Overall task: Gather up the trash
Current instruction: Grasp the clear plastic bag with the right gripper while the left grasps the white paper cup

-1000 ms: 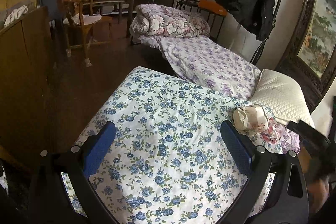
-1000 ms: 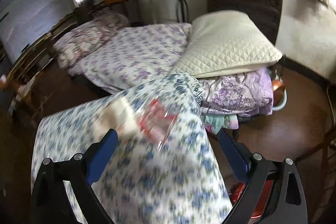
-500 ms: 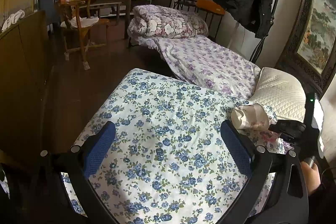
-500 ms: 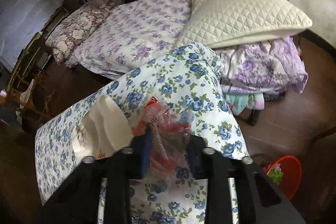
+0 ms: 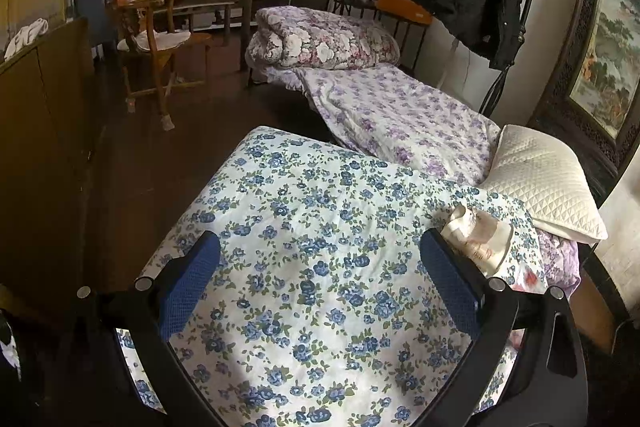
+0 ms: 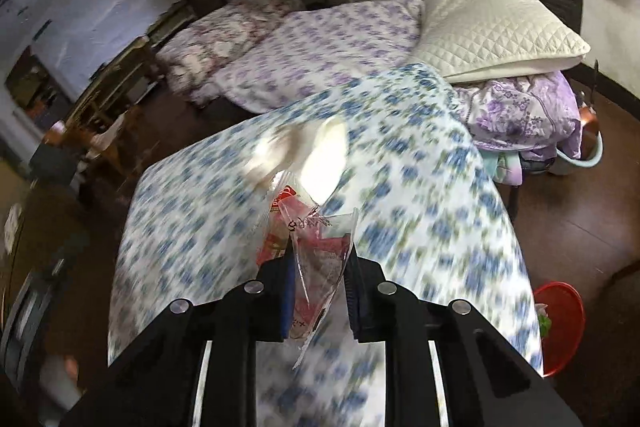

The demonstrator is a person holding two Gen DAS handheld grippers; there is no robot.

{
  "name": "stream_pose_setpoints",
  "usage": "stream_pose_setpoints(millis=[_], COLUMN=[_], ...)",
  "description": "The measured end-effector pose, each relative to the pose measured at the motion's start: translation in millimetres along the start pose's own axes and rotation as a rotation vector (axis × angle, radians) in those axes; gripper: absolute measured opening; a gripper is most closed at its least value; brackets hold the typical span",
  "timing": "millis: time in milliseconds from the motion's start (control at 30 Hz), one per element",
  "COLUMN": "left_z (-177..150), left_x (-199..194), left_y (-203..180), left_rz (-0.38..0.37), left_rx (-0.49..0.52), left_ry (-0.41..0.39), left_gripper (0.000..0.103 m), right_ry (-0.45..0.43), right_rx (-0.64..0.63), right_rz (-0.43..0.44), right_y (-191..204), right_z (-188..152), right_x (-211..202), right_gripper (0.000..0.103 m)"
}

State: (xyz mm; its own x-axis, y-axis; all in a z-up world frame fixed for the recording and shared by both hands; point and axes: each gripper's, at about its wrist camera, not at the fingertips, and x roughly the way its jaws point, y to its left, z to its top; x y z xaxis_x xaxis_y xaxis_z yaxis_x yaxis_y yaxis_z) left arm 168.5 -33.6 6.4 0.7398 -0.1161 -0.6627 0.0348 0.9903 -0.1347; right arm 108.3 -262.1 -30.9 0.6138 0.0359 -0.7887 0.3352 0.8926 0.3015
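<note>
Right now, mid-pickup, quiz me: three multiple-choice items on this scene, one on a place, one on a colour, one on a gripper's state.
1. Where is the red bin?
A. on the floor beside the blue-flowered quilt
B. on the white pillow
C. under the wooden chair

2. What colour is the print on the clear wrapper?
A. green
B. red
C. yellow

3. How does the right gripper stand?
A. wide open, nothing in it
B. out of view
C. shut on the clear wrapper

Key: 1 A, it sits on dark floor at the quilt's right edge; 2 B, red patches show through the plastic; 3 C, both fingers press the wrapper between them.
</note>
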Motion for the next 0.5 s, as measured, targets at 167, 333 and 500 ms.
stream_pose_setpoints(millis=[167, 333, 500], left_z=[-4, -7, -7], left_x=[6, 19, 32], left_y=[-4, -36, -104], left_rz=[-0.003, -0.024, -0.029], left_rx=[0.033, 0.104, 0.256], left_ry=[0.022, 0.056, 0.028], left_gripper=[0.096, 0.096, 0.096], right_ry=[-0.001, -0.03, -0.035], right_rx=[-0.04, 0.001, 0.075], right_rz=[-0.016, -0.008, -0.035], right_y=[-1, -21, -57], right_z=[-40, -35, -34], right_x=[-18, -24, -27], right_gripper=[0.021, 0.021, 0.021])
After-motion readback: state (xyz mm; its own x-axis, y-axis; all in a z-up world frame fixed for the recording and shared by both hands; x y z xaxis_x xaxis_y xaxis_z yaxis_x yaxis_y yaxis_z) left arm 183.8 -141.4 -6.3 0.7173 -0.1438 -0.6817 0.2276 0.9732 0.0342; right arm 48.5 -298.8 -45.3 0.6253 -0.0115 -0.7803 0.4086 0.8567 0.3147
